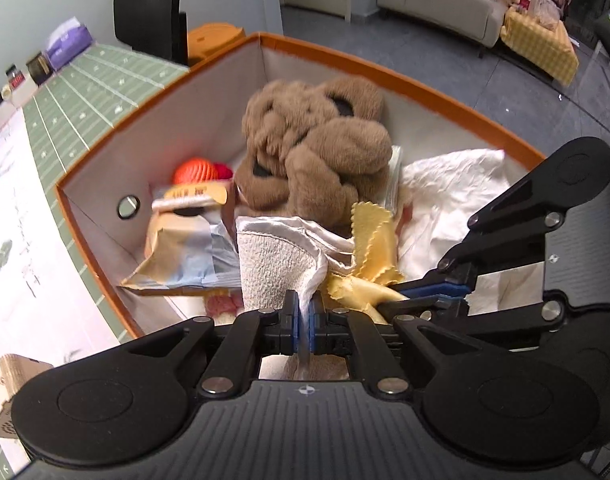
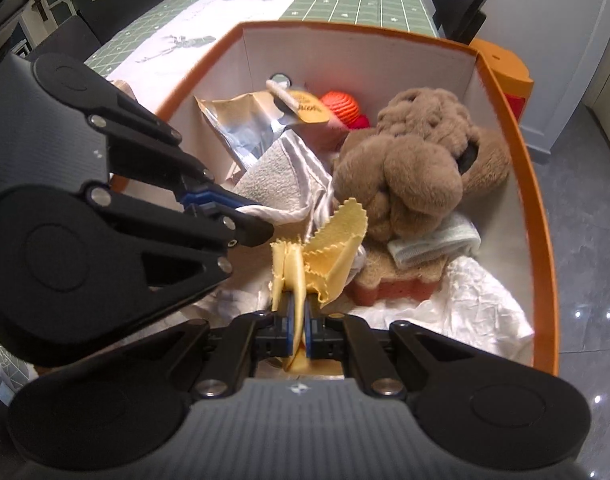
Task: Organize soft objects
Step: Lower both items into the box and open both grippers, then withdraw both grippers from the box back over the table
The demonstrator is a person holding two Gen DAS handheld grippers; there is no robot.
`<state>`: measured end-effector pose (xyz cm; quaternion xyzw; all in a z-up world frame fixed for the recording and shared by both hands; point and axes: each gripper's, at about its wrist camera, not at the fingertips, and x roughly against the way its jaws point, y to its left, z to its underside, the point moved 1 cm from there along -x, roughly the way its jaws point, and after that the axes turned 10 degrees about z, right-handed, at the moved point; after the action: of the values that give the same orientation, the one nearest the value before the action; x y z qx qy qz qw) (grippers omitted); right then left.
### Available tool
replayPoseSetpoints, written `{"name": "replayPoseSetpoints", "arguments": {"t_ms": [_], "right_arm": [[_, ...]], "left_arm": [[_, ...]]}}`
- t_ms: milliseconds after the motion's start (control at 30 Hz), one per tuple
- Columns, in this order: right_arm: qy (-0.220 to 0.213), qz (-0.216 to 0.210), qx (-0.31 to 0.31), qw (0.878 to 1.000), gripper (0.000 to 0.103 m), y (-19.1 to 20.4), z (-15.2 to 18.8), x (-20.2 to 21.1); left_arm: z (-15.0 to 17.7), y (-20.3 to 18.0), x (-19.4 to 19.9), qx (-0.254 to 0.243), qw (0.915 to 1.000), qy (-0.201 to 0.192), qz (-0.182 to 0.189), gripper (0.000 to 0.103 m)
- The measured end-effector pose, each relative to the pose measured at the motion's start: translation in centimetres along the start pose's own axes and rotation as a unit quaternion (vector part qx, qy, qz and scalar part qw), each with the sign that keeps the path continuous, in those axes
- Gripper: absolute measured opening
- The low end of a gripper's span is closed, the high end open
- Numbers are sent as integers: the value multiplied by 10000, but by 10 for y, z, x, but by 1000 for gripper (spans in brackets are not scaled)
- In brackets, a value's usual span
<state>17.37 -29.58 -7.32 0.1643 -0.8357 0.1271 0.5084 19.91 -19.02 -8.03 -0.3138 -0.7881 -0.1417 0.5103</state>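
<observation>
Two cloths are in your grip over the orange box (image 1: 389, 65): your left gripper (image 1: 305, 322) clamps one white towel (image 1: 277, 256), your right gripper (image 2: 301, 326) one zigzag-edged yellow cloth (image 2: 337, 240). One brown plush toy (image 1: 317, 148) lies inside.

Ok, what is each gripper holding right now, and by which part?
The left gripper pinches the white towel by its satin-trimmed edge. The right gripper pinches the yellow cloth by a bunched fold near its zigzag edge.

brown plush toy (image 1: 317, 144), yellow cloth (image 2: 333, 248), orange-rimmed box (image 1: 425, 76)
</observation>
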Motion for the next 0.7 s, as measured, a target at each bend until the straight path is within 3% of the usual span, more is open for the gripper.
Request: {"name": "replayPoseSetpoints", "arguments": {"t_ms": [300,433,500,700], "right_arm": [[26,92,99,9999,8,1,-4,3],[-93,322,121,9994,35,3,-8,15],[-191,419,137,9988,39,4,-9,25],[-596,658,154,9959,53,9,-10,58]], "left_arm": [[2,7,9,101,9998,-51,165,20],[5,6,25,154,9994,-245,181,35],[3,5,34,162,9990,-402,122,48],[12,6,73,199,9947,-1012,-61,52]]}}
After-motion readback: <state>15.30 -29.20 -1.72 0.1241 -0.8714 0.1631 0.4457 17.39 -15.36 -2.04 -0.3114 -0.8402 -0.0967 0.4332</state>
